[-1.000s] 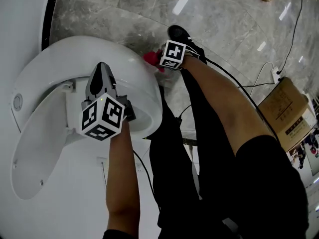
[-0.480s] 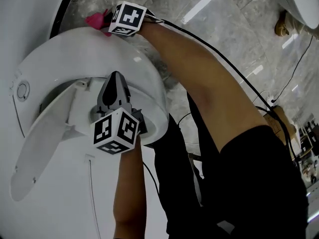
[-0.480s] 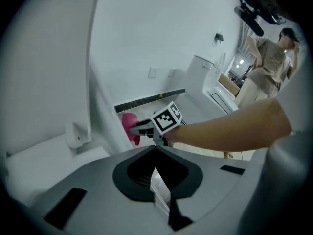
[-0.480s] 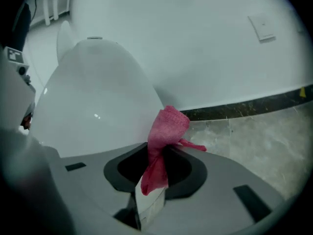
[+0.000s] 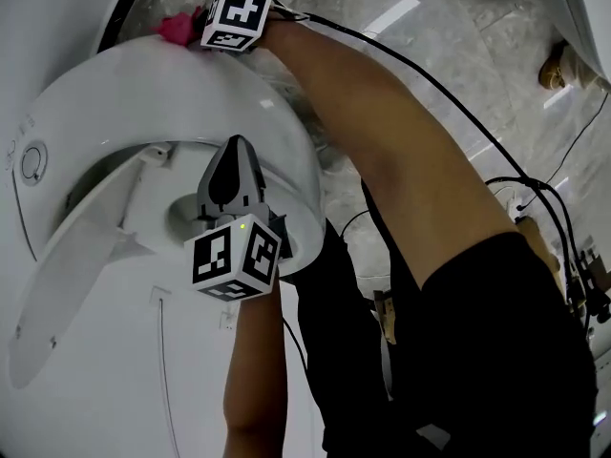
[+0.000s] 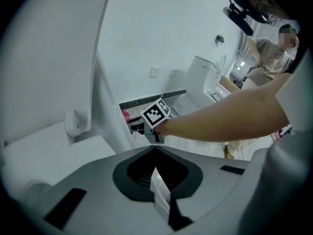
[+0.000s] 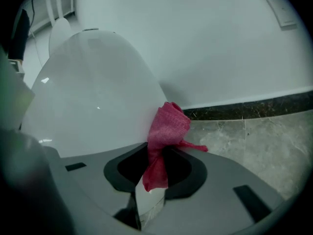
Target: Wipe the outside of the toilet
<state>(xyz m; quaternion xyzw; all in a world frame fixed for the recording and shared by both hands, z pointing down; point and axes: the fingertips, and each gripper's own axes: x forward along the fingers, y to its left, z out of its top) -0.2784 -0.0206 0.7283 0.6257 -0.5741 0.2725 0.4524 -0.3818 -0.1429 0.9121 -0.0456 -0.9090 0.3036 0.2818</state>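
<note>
The right gripper [image 5: 199, 31] [image 7: 150, 177] is at the far side of the toilet [image 5: 124, 89] [image 7: 93, 82], low against its rounded outer shell. Its jaws are clamped tight on a pink cloth [image 7: 168, 124] [image 5: 177, 29]. The cloth bunches out past the tips, and the bunch presses against the smooth white outside of the toilet, close to where the shell curves down towards the grey stone floor [image 7: 254, 151]. One thin corner of the cloth trails off on the side away from the toilet. A dark skirting strip [image 7: 254, 109] runs along the foot of the white wall behind the toilet.

The right arm [image 5: 382, 141] reaches across beside the toilet to get there.

The left gripper [image 5: 233, 156] [image 6: 155, 151] hangs above the open bowl, over the near part of the rim. Its jaws are pressed together with nothing between them, and it touches nothing. From its camera the raised lid [image 6: 44, 58] stands to one side. The right gripper's marker cube [image 6: 157, 114] shows beyond the toilet, with a scrap of the pink cloth just beside it.
</note>
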